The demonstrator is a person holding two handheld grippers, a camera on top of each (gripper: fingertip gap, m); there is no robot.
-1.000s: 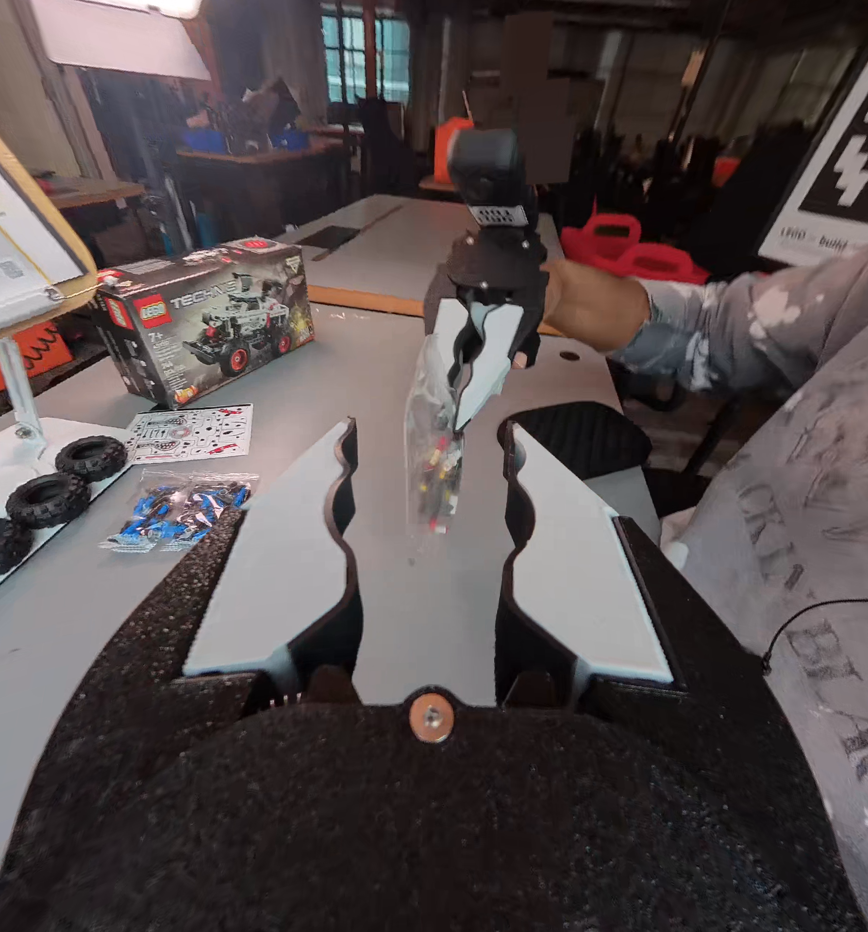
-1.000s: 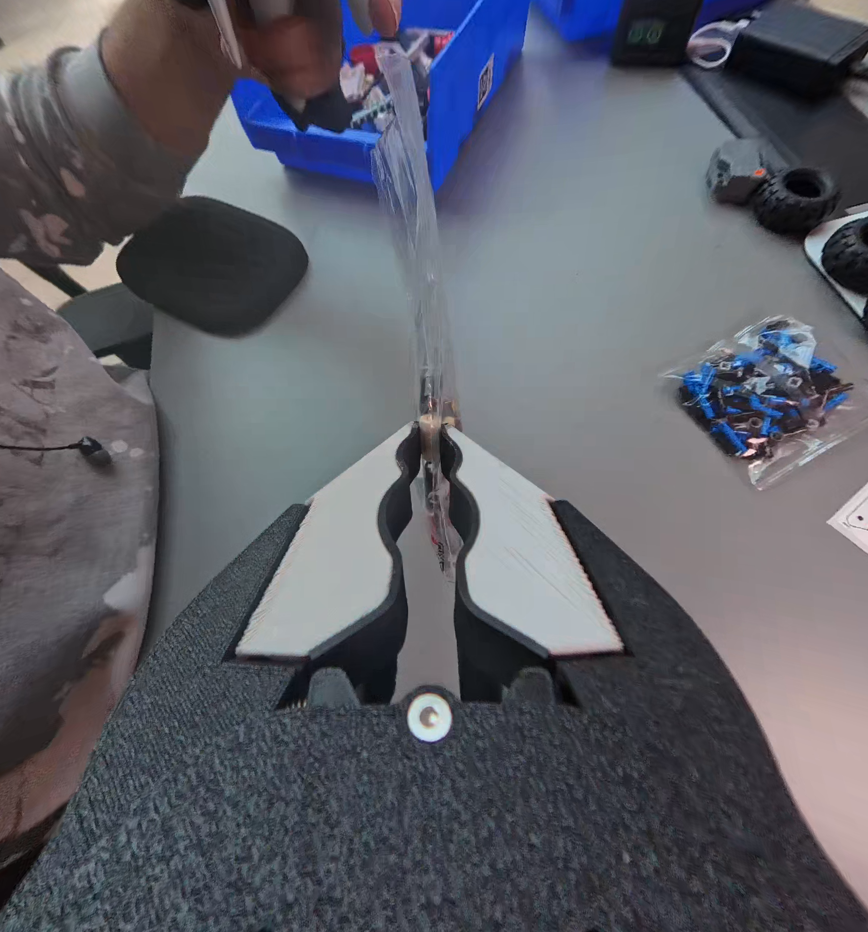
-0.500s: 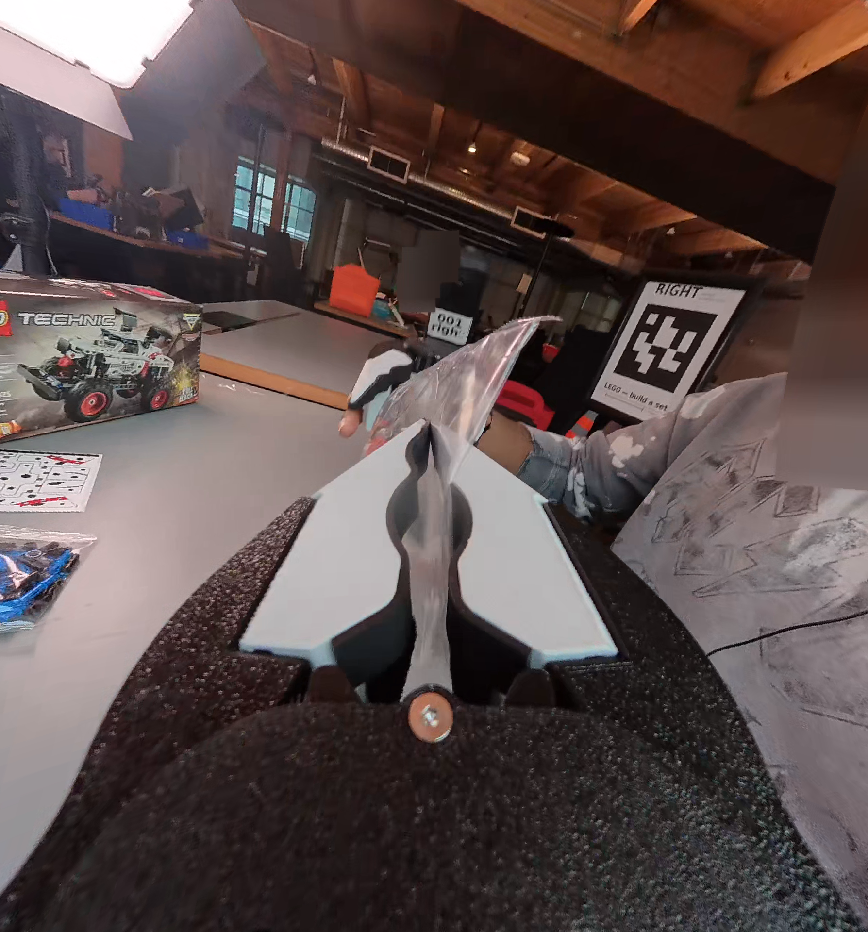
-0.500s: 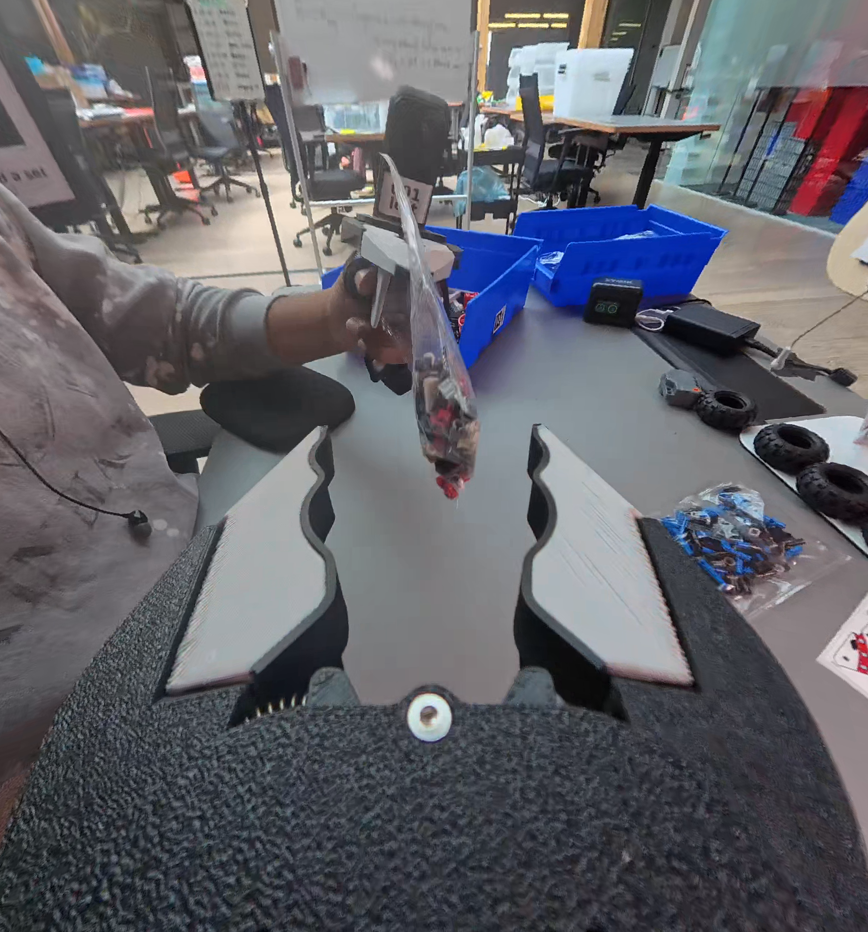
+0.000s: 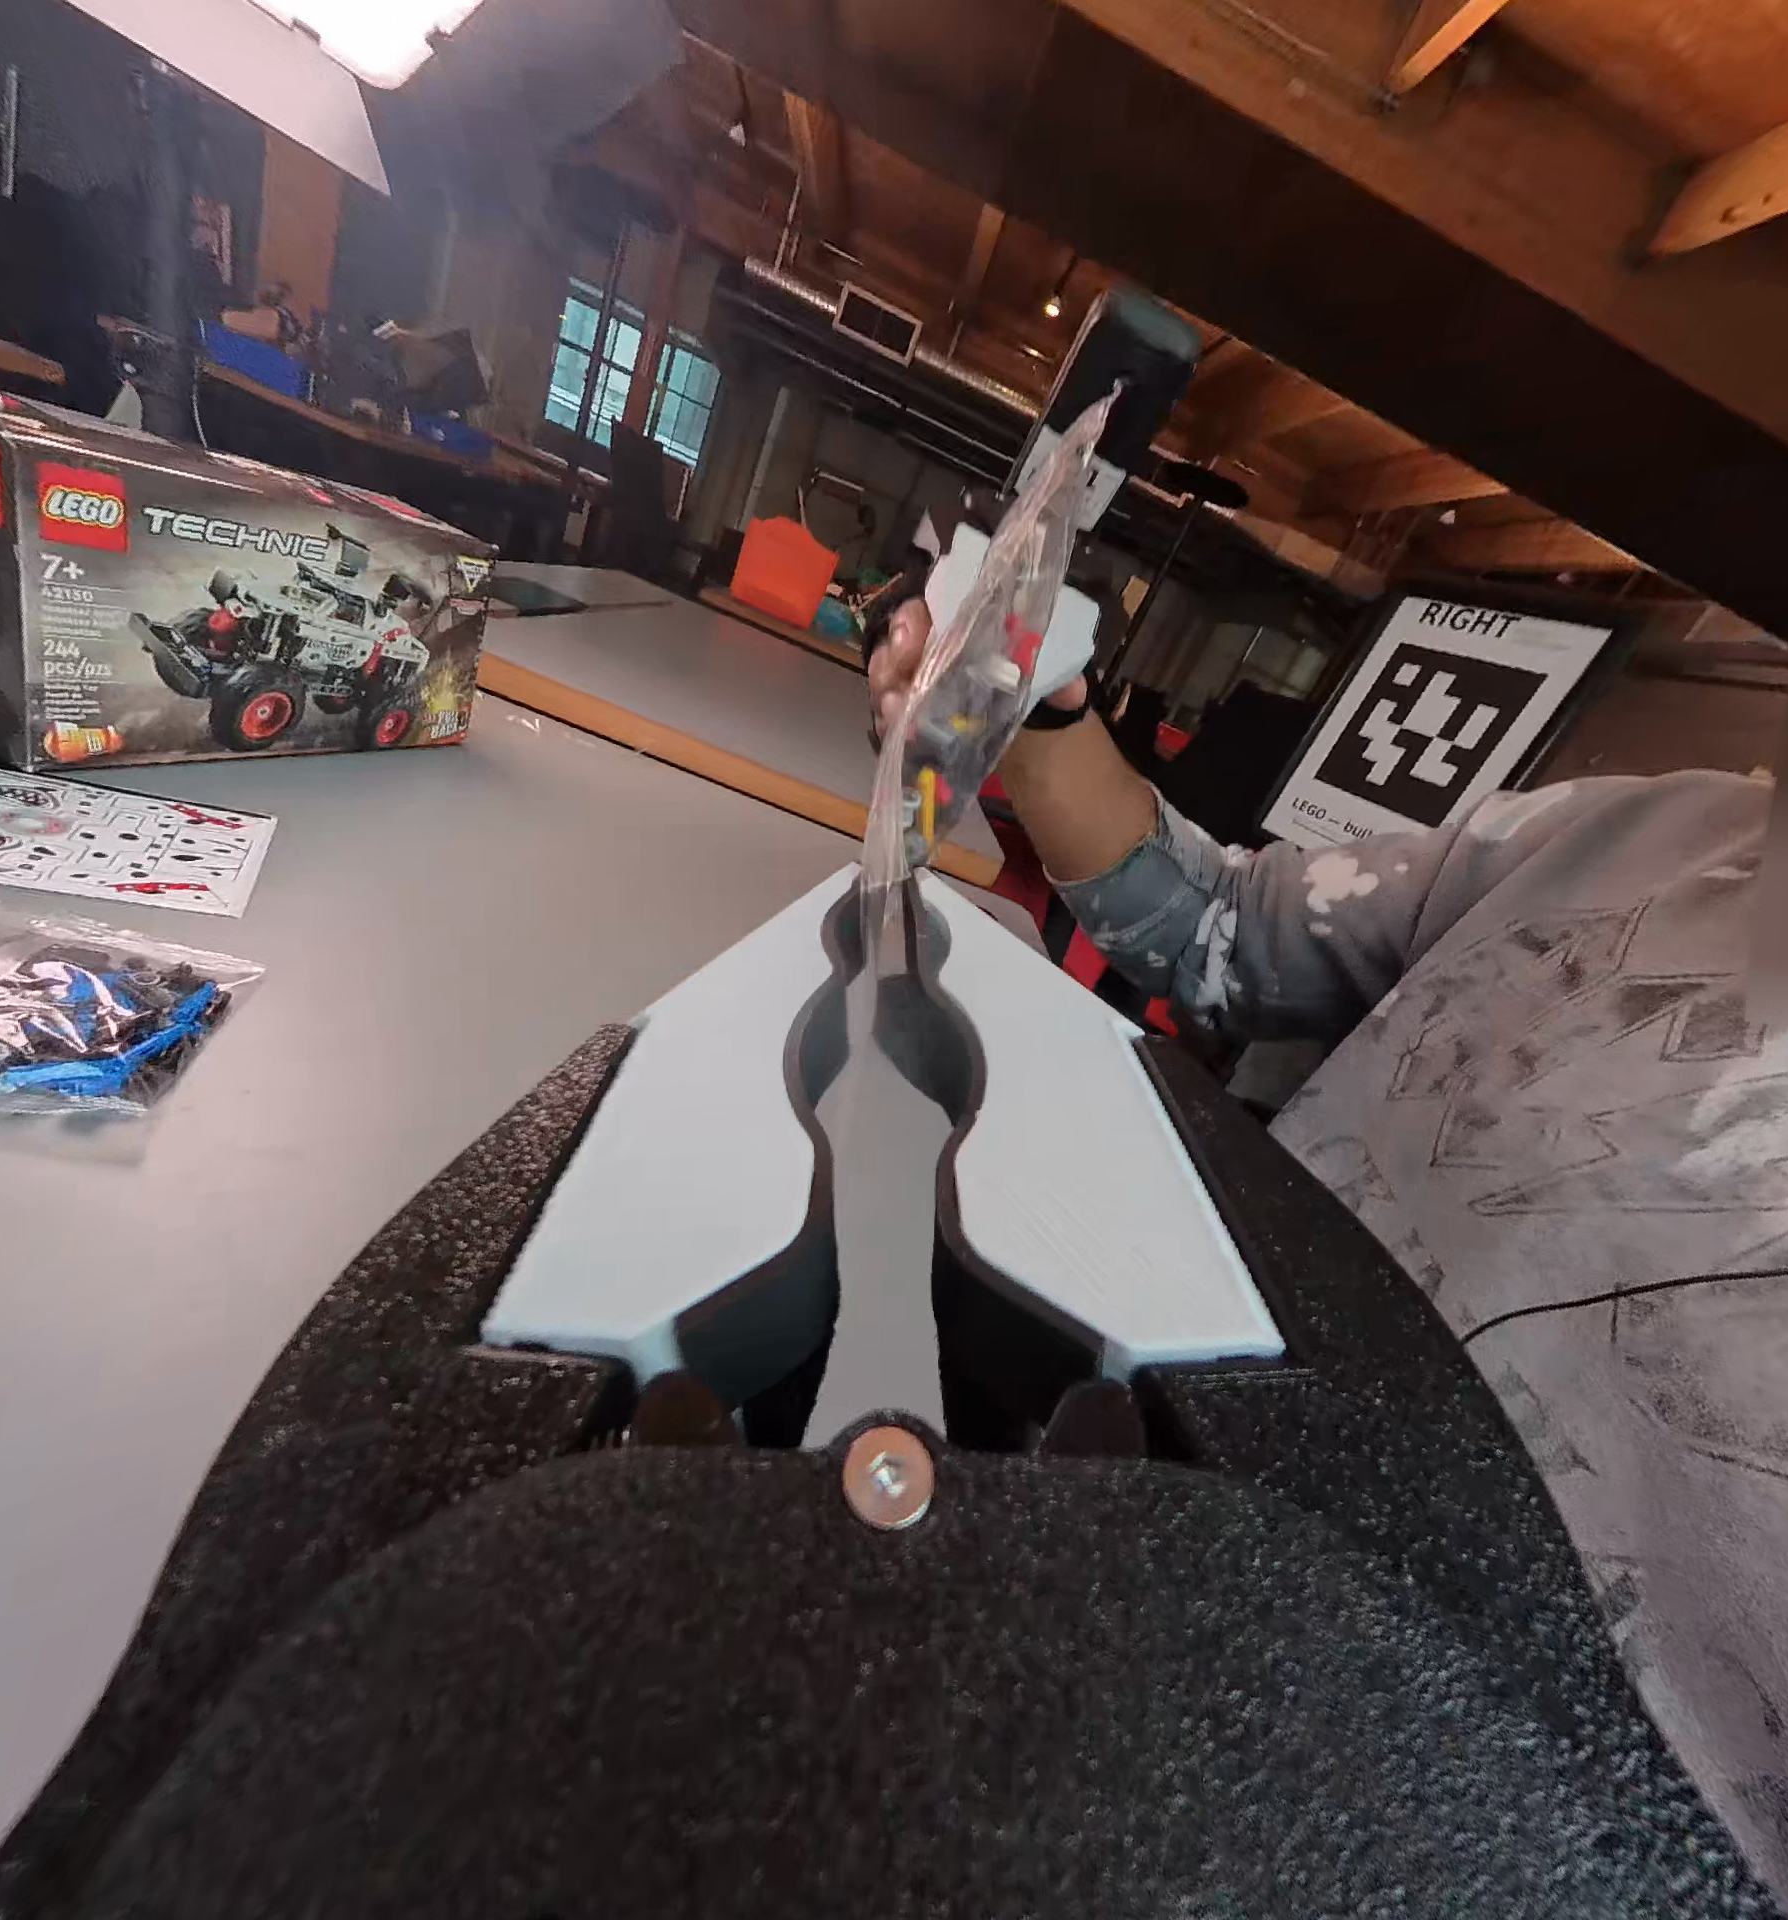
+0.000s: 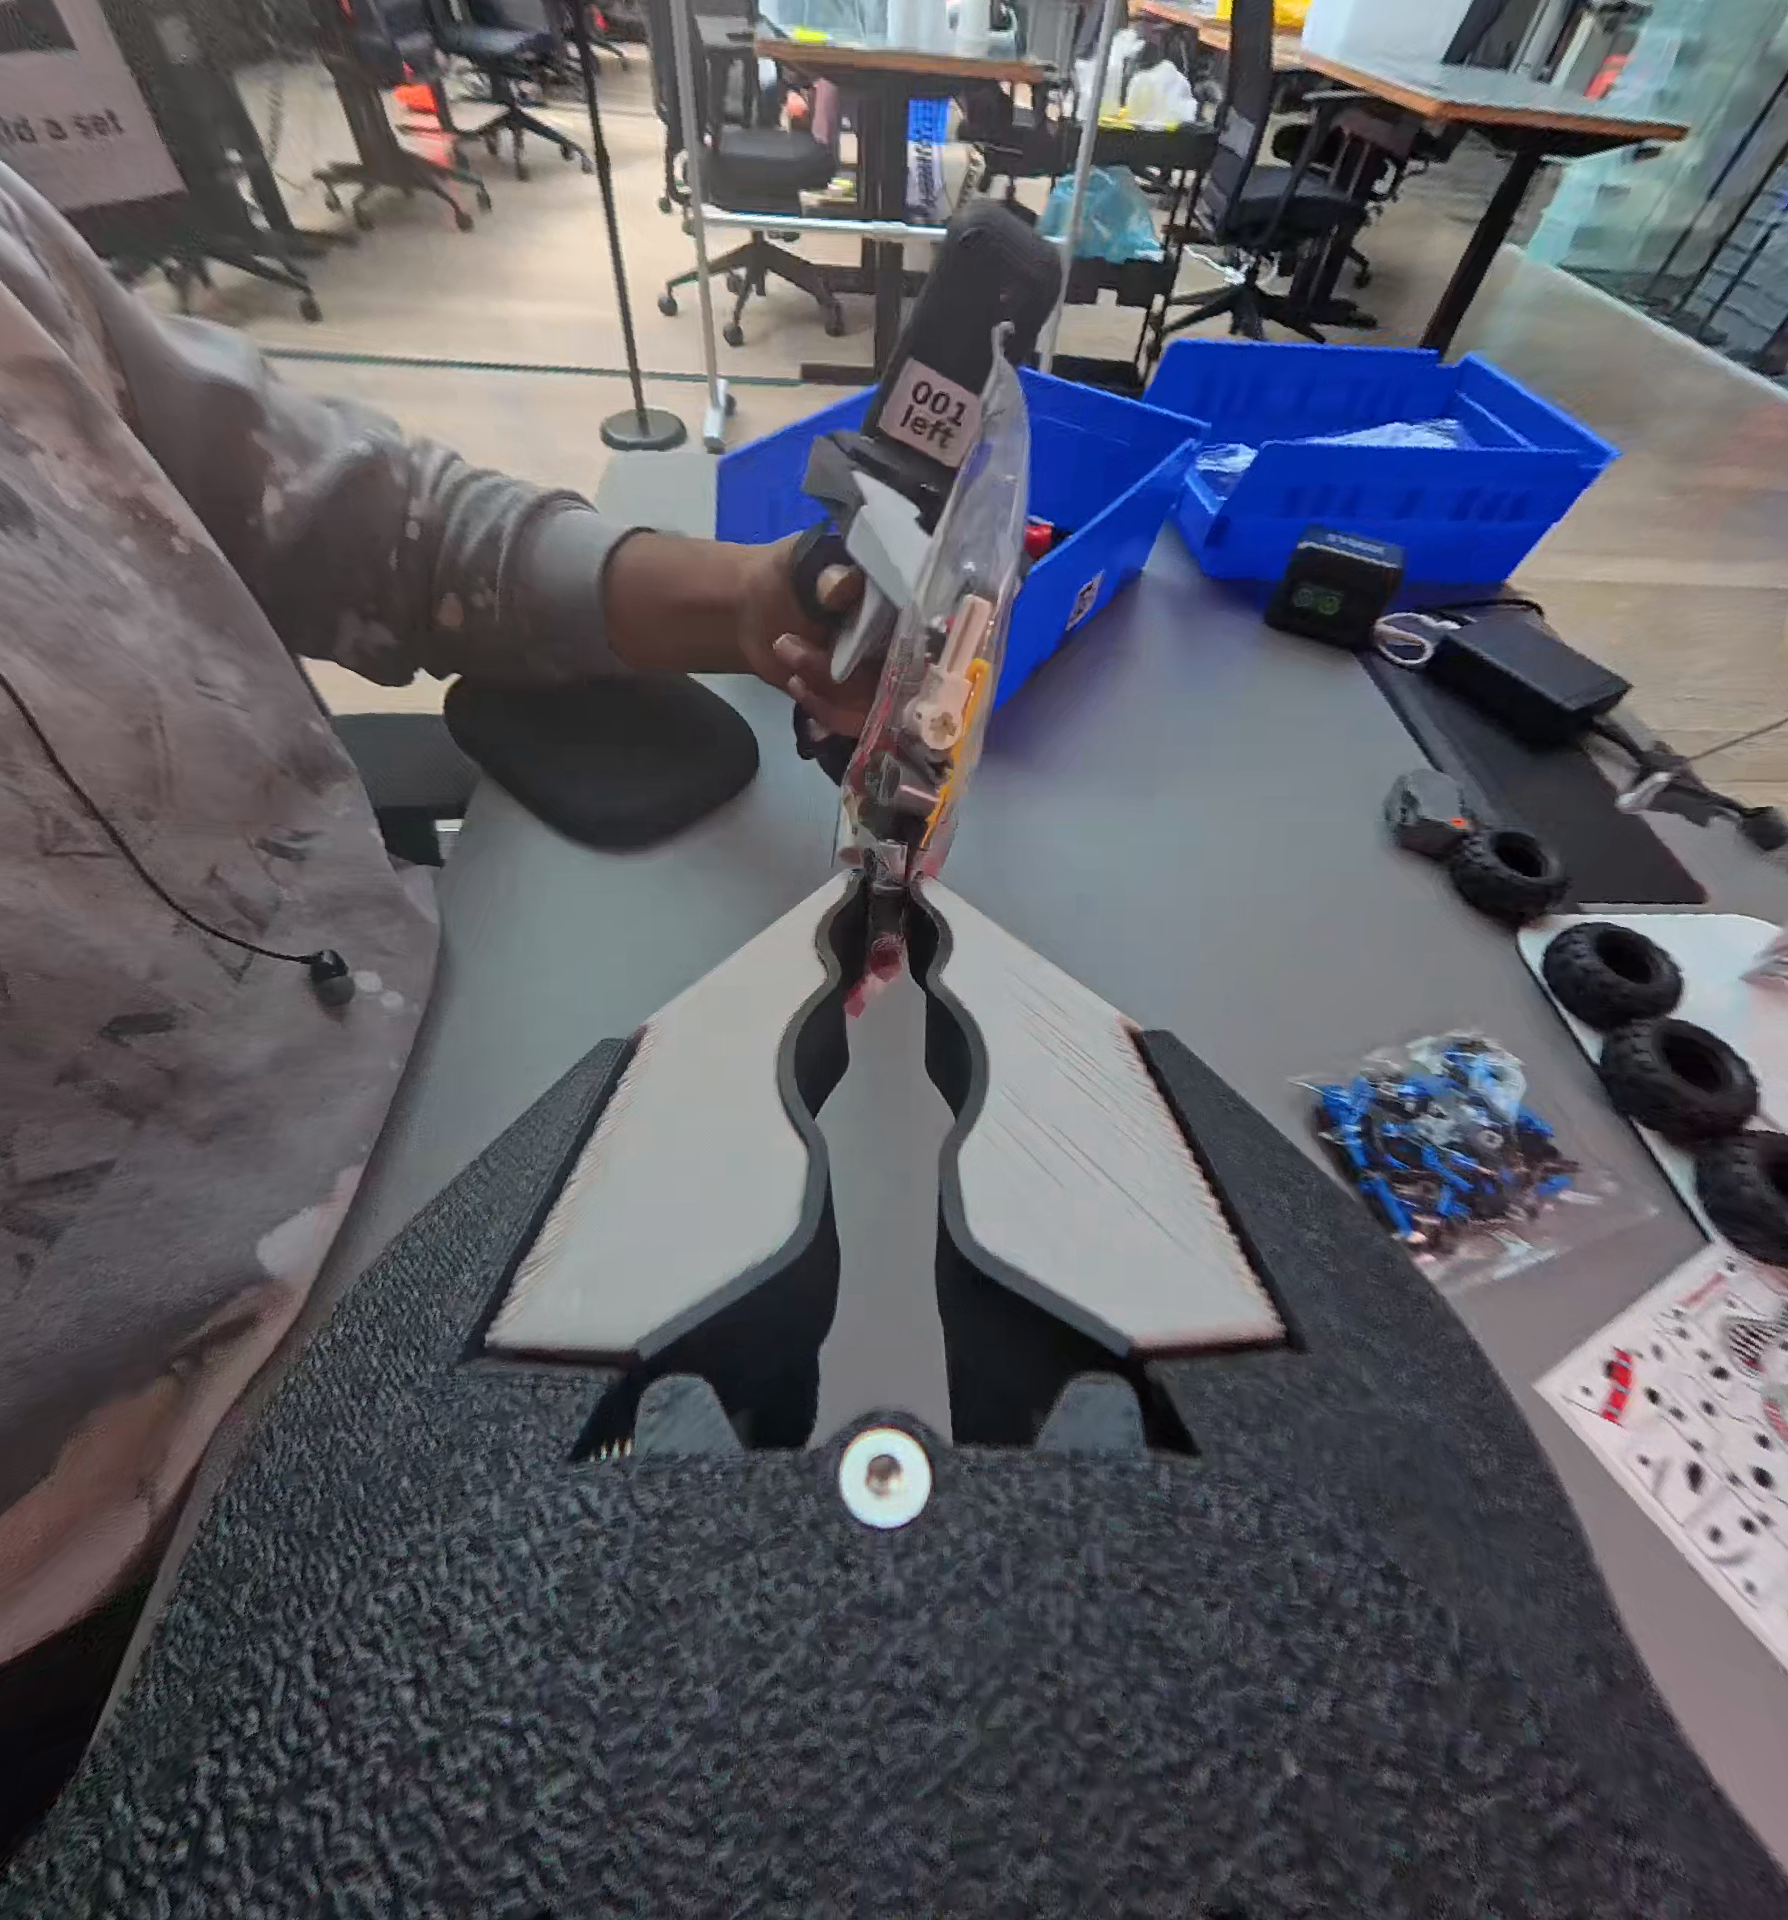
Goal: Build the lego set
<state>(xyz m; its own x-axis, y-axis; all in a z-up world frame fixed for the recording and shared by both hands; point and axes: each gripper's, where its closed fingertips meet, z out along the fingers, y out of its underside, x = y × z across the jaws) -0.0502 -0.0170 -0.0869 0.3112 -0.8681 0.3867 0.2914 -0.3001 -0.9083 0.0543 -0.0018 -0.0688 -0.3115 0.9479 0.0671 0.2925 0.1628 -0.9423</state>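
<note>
both tools (image 5: 885, 894) (image 6: 882, 883) pinching parts bag (image 5: 957, 686) edges

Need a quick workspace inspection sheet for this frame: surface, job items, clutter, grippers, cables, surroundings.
Surface: grey table, mostly bare in the middle.
Job's things: clear parts bag held in the air between both grippers; bag of blue parts, sticker sheet and set box on the table; three tyres on a white tray, a fourth tyre beside it.
Clutter: two blue bins, a small black device.
Grippers: left gripper and right gripper each shut on the bag.
Cables: black adapter with lead; thin wire on the person's shirt.
Surroundings: desks and office chairs behind.
</note>
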